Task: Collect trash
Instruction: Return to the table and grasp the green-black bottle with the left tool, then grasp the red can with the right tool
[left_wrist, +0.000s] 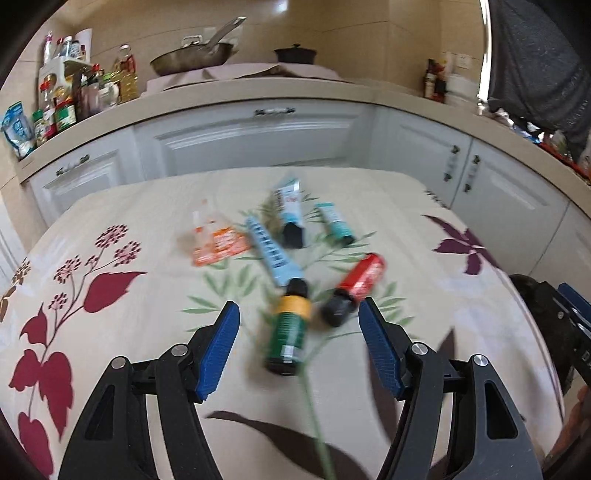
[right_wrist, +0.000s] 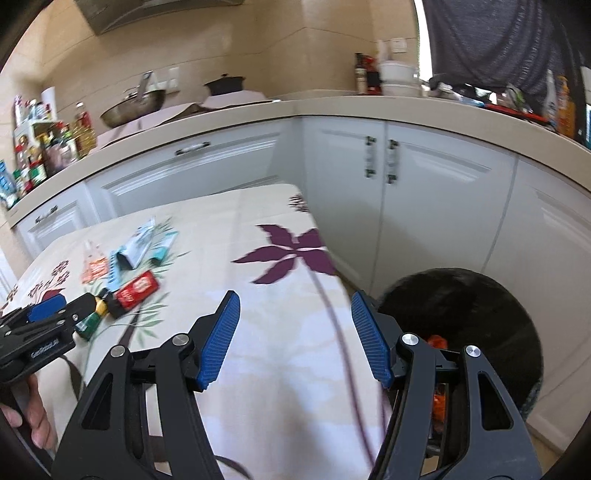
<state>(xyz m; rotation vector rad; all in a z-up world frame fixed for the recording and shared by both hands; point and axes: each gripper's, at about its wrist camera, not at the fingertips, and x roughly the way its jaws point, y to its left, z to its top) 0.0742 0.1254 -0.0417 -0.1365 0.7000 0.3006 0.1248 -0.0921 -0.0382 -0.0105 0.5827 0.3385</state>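
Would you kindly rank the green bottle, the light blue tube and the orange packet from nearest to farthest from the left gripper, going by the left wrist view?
1. green bottle, between the open jaws, untouched.
2. light blue tube, just beyond it.
3. orange packet, farther, left.

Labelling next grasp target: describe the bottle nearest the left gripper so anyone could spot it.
On the floral tablecloth, the trash lies in a loose cluster. Nearest the left gripper is the green bottle, the only item with a yellow band and black cap.
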